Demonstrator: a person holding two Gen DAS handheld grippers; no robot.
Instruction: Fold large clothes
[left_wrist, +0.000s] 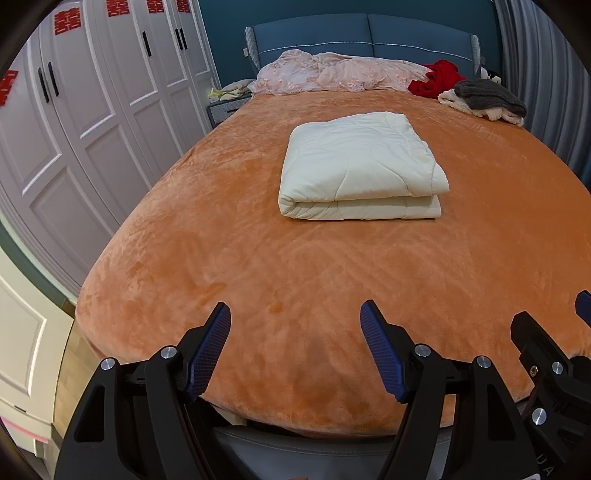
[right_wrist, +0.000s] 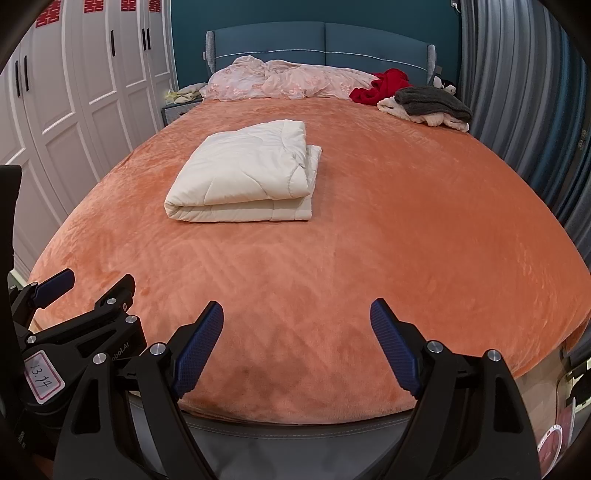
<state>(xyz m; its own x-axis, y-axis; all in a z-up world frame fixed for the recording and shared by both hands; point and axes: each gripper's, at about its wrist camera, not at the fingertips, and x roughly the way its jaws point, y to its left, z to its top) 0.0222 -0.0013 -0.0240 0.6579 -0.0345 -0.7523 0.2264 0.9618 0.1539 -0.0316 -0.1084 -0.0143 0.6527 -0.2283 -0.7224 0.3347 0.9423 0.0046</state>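
Note:
A cream quilted comforter (left_wrist: 358, 166) lies folded into a thick rectangle in the middle of the orange bed cover (left_wrist: 258, 258). It also shows in the right wrist view (right_wrist: 247, 173). My left gripper (left_wrist: 295, 314) is open and empty over the foot of the bed, well short of the comforter. My right gripper (right_wrist: 297, 314) is open and empty, also over the foot edge. Each gripper shows at the edge of the other's view: the right one (left_wrist: 554, 354) and the left one (right_wrist: 74, 314).
A crumpled pink duvet (left_wrist: 332, 74), a red garment (left_wrist: 439, 77) and a grey and cream pile (left_wrist: 487, 99) lie by the blue headboard (left_wrist: 365, 35). White wardrobes (left_wrist: 92, 110) stand on the left, grey curtains (right_wrist: 535, 110) on the right.

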